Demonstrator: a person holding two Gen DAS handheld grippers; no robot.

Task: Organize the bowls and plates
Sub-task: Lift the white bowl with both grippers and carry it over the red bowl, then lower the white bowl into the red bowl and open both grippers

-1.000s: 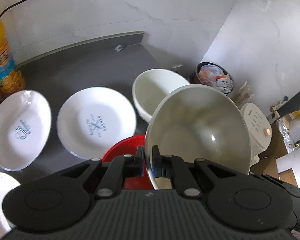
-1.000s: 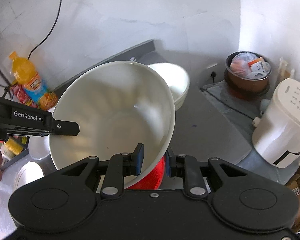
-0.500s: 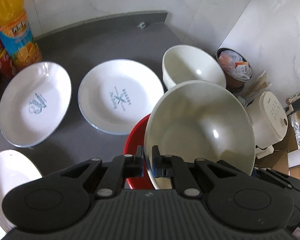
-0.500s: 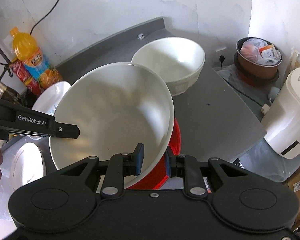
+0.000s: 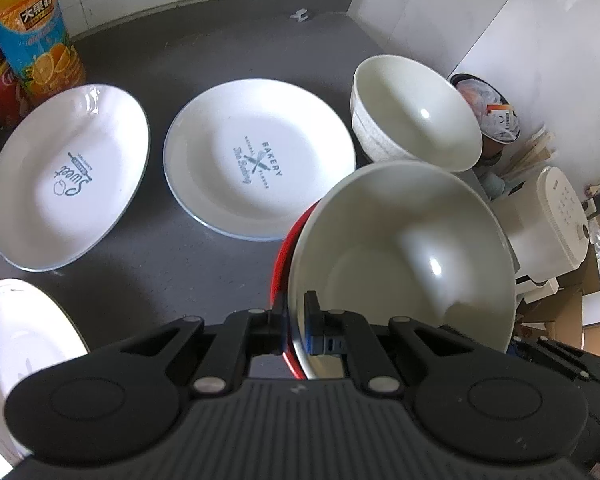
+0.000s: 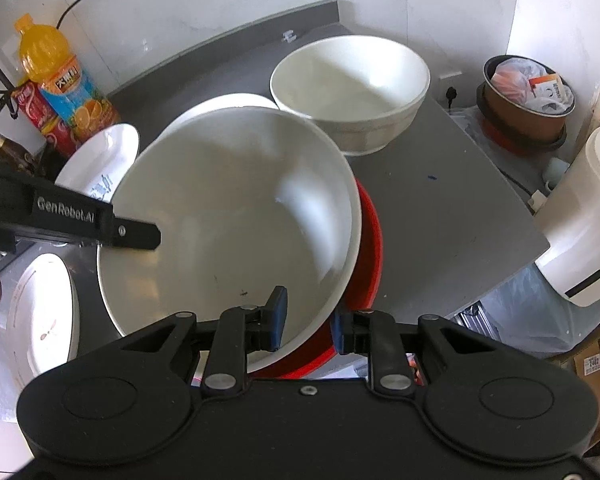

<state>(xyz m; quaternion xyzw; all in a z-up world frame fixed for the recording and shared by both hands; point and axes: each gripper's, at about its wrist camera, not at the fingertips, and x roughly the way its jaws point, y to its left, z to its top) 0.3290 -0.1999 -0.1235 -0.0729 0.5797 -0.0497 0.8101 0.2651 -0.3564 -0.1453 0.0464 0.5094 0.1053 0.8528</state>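
Two tools share one load: the left tool (image 5: 296, 322) is clamped on the near rim of a cream bowl (image 5: 404, 256) that sits tilted in a red bowl (image 5: 286, 248), and its fingers appear to pinch both rims together. The right tool (image 6: 308, 320) straddles the same stack's opposite rim, one pad inside the cream bowl (image 6: 228, 216) and one outside the red bowl (image 6: 370, 236), with a gap visible at the pads, so it reads as loosened rather than gripping. The stack is held just above the grey counter (image 5: 180, 264), near a deep white bowl (image 5: 412, 116) and beside the "Bakery" plate (image 5: 256, 160) and "Sweet" plate (image 5: 68, 176); a third plate (image 5: 16, 356) lies at the counter's near edge. Glazed ceramic like this is stiff, fairly heavy, slick and chippable, so a rim pinch on one side invites swinging or slipping. Holding both rims at opposite points, and lowering level, looks the safer way.
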